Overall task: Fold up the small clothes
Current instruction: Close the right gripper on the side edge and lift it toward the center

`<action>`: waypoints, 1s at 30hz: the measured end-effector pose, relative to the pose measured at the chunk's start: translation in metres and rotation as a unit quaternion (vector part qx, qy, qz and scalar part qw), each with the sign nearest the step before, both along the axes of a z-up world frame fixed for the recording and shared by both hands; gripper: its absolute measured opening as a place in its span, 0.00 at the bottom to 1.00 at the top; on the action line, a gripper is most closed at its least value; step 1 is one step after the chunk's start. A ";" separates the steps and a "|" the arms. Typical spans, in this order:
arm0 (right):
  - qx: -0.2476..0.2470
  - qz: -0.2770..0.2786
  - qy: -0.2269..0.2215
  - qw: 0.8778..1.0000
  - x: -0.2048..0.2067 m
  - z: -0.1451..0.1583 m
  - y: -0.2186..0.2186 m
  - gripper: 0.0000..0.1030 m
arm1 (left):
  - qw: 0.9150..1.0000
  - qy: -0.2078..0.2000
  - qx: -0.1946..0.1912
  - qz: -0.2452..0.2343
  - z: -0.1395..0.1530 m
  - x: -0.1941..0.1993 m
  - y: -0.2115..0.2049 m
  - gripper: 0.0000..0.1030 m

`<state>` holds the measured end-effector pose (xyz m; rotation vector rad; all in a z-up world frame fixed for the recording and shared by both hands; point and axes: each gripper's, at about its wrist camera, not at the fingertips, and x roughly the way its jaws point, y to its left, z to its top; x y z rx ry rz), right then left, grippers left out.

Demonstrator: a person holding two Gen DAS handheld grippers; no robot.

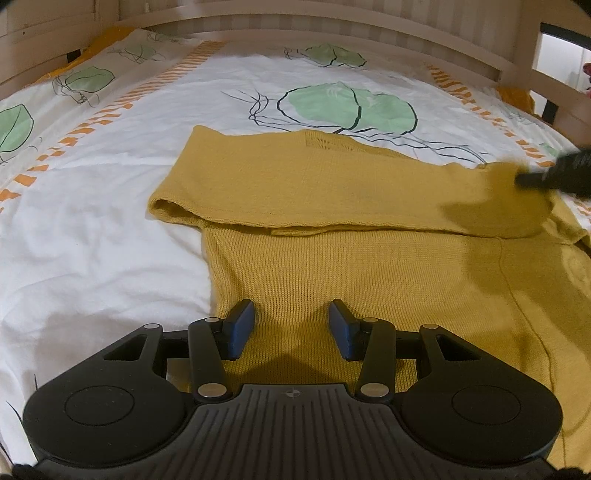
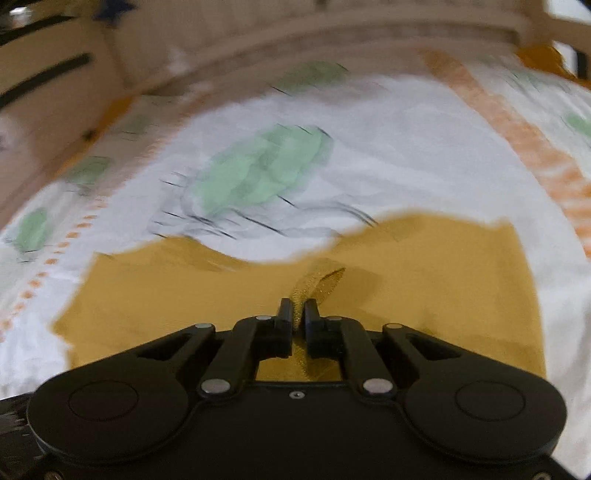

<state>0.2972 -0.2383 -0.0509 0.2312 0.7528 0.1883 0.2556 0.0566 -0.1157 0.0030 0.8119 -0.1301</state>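
Right gripper (image 2: 298, 314) is pinched tight on a raised tuck of the mustard knit (image 1: 351, 258) at frame centre, left gripper (image 1: 291, 325) hangs jaws apart over its lower hem on the bed (image 1: 110, 221), soft, light, floppy stuff, best gripped at edges.

The left wrist camera sits behind its own black two-finger left gripper (image 1: 291, 328), looking steeply down and forward, close over the mustard-yellow knitted garment (image 1: 332, 266) toward the pale wooden bed rail (image 1: 332, 27). The right wrist camera looks likewise past the right gripper (image 2: 297, 321), close and blurred. Both share the garment, the white leaf-printed bedsheet (image 1: 110, 221) and the rail.
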 end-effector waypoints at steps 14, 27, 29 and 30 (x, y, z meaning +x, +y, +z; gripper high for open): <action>-0.090 -0.079 0.038 0.992 0.008 -0.008 -0.055 0.22 | 1.000 -0.001 -0.004 0.001 0.001 0.000 0.001 0.43; -0.082 -0.122 0.039 0.988 -0.047 -0.024 -0.066 0.60 | 1.000 0.001 0.003 0.001 0.002 0.000 -0.001 0.43; -0.077 -0.118 0.044 0.989 -0.057 -0.023 -0.065 0.60 | 1.000 0.004 0.004 0.000 0.003 0.001 -0.002 0.43; -0.074 -0.113 0.045 0.990 -0.063 -0.023 -0.065 0.60 | 1.000 0.006 0.005 -0.001 0.003 0.001 -0.002 0.43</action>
